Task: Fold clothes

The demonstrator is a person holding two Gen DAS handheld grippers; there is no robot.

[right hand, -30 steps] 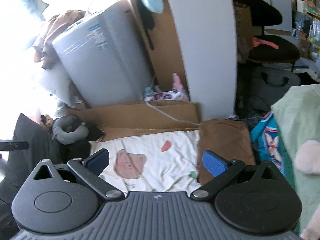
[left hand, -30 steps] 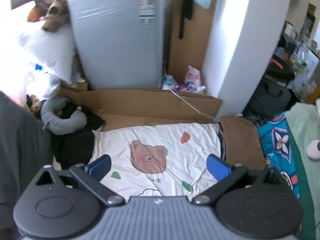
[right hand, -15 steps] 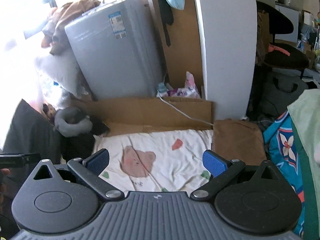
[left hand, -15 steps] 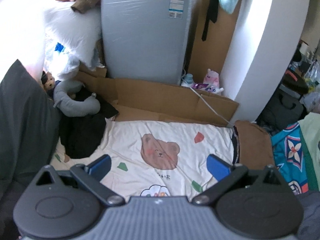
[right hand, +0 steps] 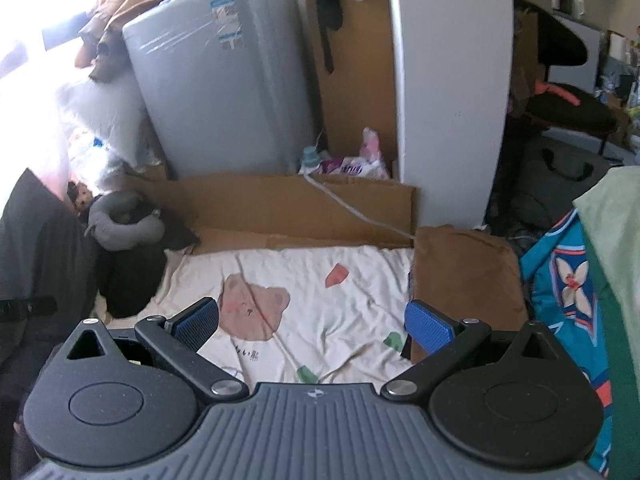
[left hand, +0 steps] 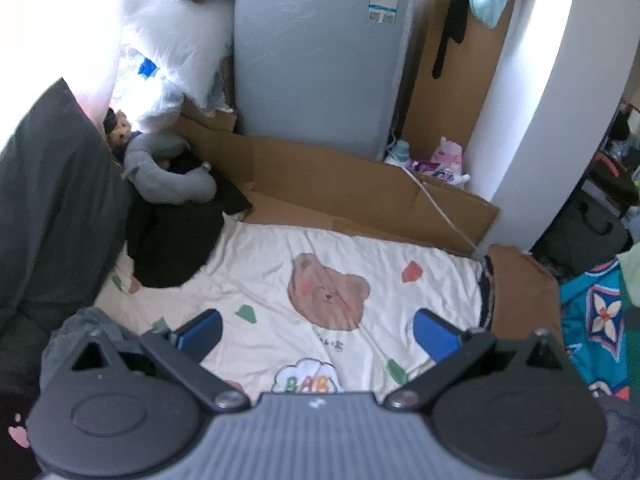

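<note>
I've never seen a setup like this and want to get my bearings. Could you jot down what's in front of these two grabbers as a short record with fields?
Setting: cluttered room, work surface low down
Left gripper: open, nothing between its blue pads, above the sheet
Right gripper: open, nothing held
Cloth in the middle: cream bear-print sheet, spread flat, lightly wrinkled
To its right: folded brown cloth
To its left: black garment, with a grey neck pillow beyond it
Behind: flattened cardboard, grey appliance
Folding progress: nothing gripped yet
</note>
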